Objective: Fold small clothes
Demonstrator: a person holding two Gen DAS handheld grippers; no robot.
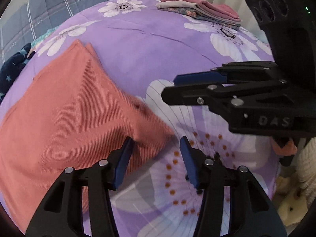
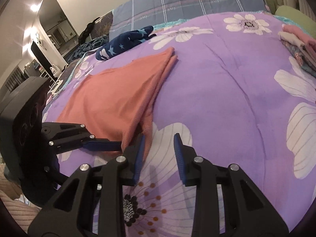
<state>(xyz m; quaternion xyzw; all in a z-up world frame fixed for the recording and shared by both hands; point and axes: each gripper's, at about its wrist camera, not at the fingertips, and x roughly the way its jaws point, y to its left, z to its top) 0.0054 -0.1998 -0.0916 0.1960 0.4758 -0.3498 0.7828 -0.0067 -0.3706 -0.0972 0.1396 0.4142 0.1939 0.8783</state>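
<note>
A salmon ribbed garment (image 1: 65, 106) lies folded on the purple flowered bedspread (image 1: 142, 45); it also shows in the right wrist view (image 2: 116, 94). My left gripper (image 1: 157, 144) is open and empty, just over the garment's near right corner. My right gripper (image 2: 159, 140) is open and empty, just right of that same corner, above the bedspread (image 2: 217, 83). The right gripper shows in the left wrist view (image 1: 169, 87), and the left gripper's blue finger (image 2: 102, 145) shows in the right wrist view, by the garment's edge.
A stack of folded clothes (image 1: 201, 9) sits at the far right of the bed, also in the right wrist view (image 2: 300, 45). A navy star-print garment (image 2: 124, 42) lies at the far left. A blue plaid quilt (image 1: 49, 9) lies behind.
</note>
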